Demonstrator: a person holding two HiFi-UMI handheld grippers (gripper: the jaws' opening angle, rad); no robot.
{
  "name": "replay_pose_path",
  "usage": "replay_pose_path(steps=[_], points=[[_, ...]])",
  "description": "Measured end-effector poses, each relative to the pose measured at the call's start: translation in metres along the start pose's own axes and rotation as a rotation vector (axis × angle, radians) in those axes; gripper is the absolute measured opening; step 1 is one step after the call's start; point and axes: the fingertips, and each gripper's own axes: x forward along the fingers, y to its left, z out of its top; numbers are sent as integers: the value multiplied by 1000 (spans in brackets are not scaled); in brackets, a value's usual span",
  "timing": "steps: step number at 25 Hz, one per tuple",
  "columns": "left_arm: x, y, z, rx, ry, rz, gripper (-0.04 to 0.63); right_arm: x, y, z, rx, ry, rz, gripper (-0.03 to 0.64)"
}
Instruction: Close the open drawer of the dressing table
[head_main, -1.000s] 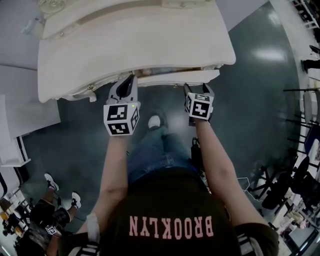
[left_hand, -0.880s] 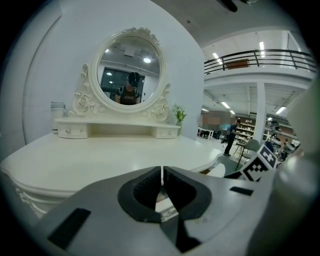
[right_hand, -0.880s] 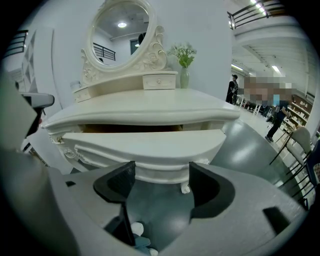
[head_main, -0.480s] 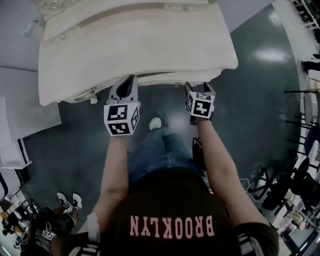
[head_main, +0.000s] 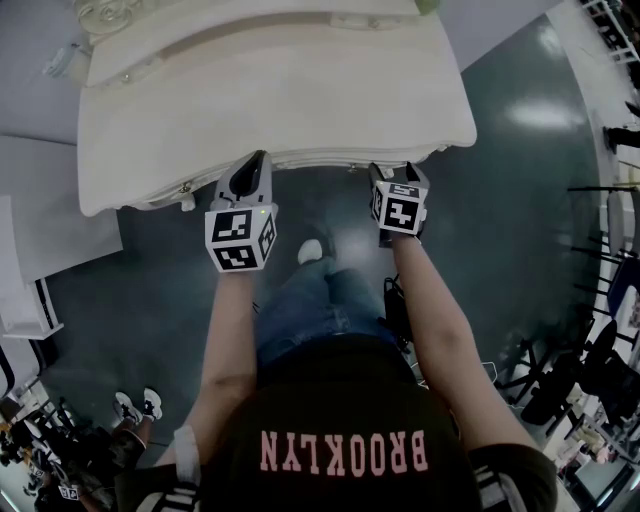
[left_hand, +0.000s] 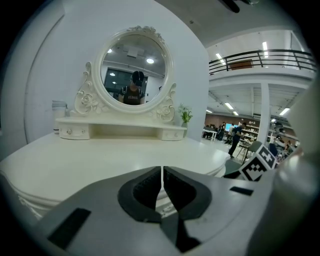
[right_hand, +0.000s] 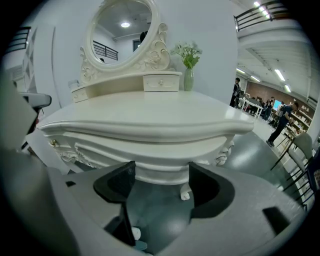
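The cream dressing table (head_main: 270, 90) fills the top of the head view. Its drawer front (head_main: 330, 159) shows only as a thin strip, tucked almost flush under the tabletop's front edge. My left gripper (head_main: 256, 163) is shut with nothing in it, its tips against the table's front edge left of centre. In the left gripper view the shut jaws of the left gripper (left_hand: 162, 187) sit level with the tabletop (left_hand: 100, 160). My right gripper (head_main: 390, 174) stands open at the drawer's right part. In the right gripper view the curved drawer front (right_hand: 160, 167) lies just beyond my right gripper (right_hand: 159, 182).
An oval mirror (left_hand: 132, 70) and a small shelf with drawers stand at the table's back, with a vase of flowers (right_hand: 187, 65) beside them. White furniture (head_main: 30, 250) stands to the left. The person's shoe (head_main: 312, 247) is below the table edge. Chairs crowd the right edge (head_main: 600, 360).
The drawer has slid in under the tabletop and no longer sticks out. Both grippers have moved slightly forward with it.
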Motion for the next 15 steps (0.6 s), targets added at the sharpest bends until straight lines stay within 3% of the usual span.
replay_pose_path(steps=[15], points=[[0,8,-1,3,12,10,15,11,2,13,-2,-4,-8,316]])
